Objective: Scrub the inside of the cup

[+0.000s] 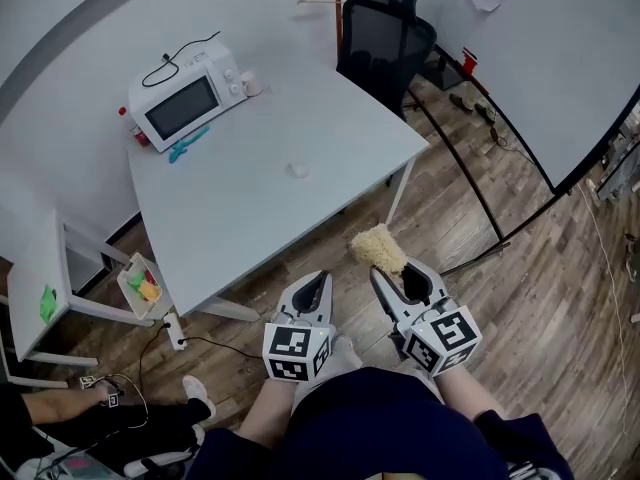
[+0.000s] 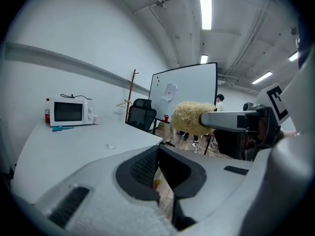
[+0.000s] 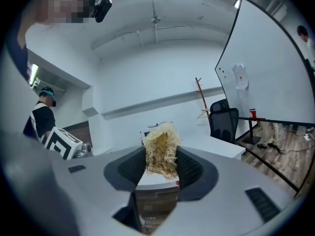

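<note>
Facing the surface: a person stands on the wood-plank floor short of the large white rectangular surface; getting within reach of the cup looks like the step in hand.
Doing it well: come round the near corner, then steady the cup before any scrubbing.
Chair: a black mesh office chair sits at the far corner, well clear.
Microwave: a white microwave oven stands at the far left.
Floor: a white power strip and its black cable lie by the near leg, a likely trip risk.
Right gripper: fingers clamped on a pale yellow fibrous scrubber.
Left gripper: fingers together, nothing between them; they must part to hold the cup.
Cup: what looks to be the small white cup stands just beside the microwave, well apart from both grippers.
</note>
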